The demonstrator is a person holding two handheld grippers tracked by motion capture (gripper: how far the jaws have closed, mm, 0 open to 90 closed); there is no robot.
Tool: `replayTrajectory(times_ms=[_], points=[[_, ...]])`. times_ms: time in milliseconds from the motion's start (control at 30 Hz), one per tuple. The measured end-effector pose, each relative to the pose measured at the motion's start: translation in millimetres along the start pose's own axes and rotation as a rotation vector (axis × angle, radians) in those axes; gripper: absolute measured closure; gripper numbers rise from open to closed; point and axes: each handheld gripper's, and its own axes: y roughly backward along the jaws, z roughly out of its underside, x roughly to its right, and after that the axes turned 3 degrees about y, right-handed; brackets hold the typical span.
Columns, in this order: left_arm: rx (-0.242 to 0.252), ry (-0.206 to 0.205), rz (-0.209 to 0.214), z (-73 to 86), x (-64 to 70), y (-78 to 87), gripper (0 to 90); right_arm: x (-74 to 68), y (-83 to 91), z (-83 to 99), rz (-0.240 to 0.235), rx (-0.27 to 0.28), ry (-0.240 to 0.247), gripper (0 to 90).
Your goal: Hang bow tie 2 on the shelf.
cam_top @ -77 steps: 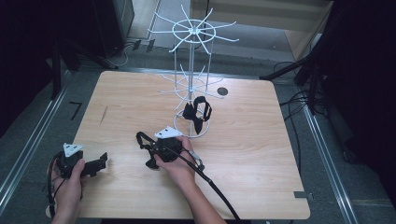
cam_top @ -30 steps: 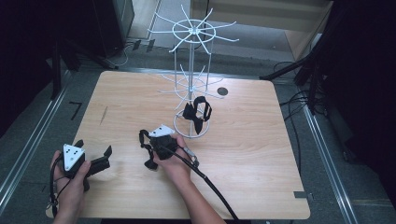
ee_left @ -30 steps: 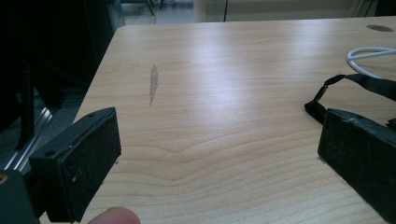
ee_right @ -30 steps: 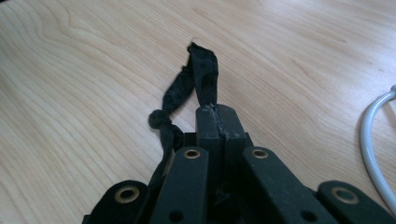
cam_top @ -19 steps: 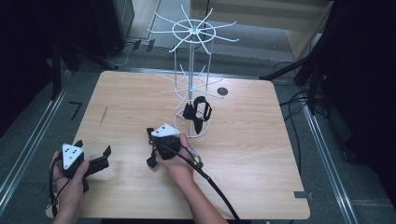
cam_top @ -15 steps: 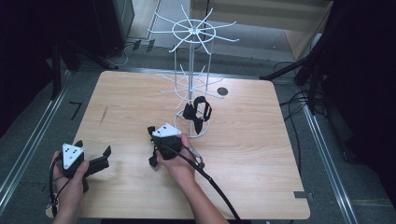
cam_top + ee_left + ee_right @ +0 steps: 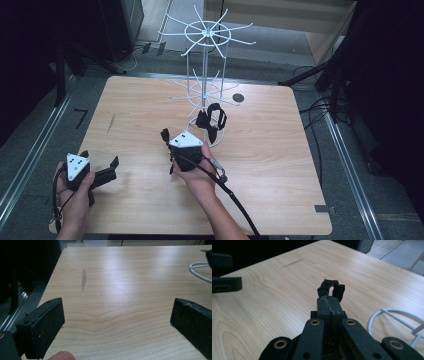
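Pale wooden table (image 7: 280,165) in dark room; left tool (image 7: 117,322) wide, right tool (image 7: 329,305) pinching black strap (image 7: 329,288).

Two grippers: left gripper (image 7: 97,172) near the table's front left corner, right gripper (image 7: 167,142) toward the middle. Two black bands: one small black loop (image 7: 330,288) pinched at the right gripper's tips, one larger black band (image 7: 212,120) hanging just beyond that gripper. One white wire rack (image 7: 206,65), behind the right gripper. One wooden table (image 7: 280,165). One dark round spot (image 7: 238,98) past the rack.
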Motion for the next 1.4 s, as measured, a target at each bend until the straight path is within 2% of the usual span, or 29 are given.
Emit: replayTrajectory(times_ms=[833, 1400], points=[[-0.009, -0.008, 0.0, -0.1, 0.7, -0.3, 0.0, 15.3, 53.6, -20.0, 0.041, 0.14, -0.014, 90.0], [-0.012, -0.013, 0.002, -0.1, 0.6, -0.3, 0.0, 18.4, 72.3, -29.8, 0.053, 0.198, -0.023, 90.0]])
